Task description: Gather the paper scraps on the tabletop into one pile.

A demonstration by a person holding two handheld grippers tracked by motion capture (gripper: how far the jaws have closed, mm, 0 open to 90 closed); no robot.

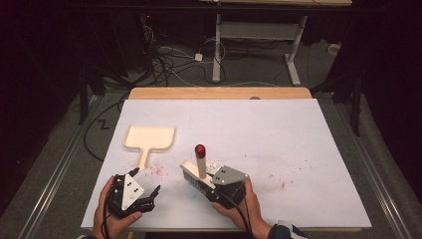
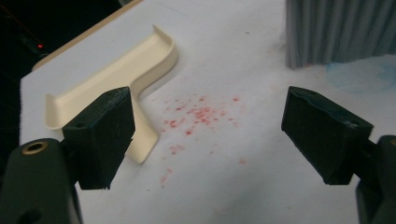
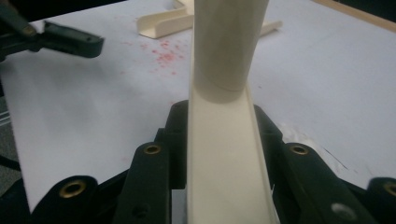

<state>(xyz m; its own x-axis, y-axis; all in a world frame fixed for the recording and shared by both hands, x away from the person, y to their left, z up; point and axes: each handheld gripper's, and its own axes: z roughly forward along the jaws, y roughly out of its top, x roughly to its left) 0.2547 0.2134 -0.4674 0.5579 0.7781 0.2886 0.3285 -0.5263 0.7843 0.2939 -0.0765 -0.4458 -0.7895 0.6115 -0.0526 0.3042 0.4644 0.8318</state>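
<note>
A cream dustpan (image 1: 149, 138) (image 2: 116, 79) lies flat on the white table at the left, its handle pointing toward me. Red crumbs (image 1: 158, 170) (image 2: 198, 114) are scattered beside that handle. My left gripper (image 1: 145, 181) (image 2: 210, 135) hovers open just short of the crumbs, nothing between its jaws. A cream hand brush (image 1: 200, 160) (image 3: 229, 42) with a red-tipped handle and grey bristles (image 2: 336, 30) stands near the table's middle. My right gripper (image 1: 206, 185) (image 3: 220, 126) is shut on the brush's cream body. The left gripper (image 3: 70, 39) and the dustpan (image 3: 163, 23) also appear in the right gripper view.
A few more red specks (image 1: 282, 185) lie right of the brush. A faint blue smear (image 2: 359, 74) marks the sheet under the bristles. The table's wooden far edge (image 1: 219, 93) borders a floor with cables and a desk frame (image 1: 217, 50).
</note>
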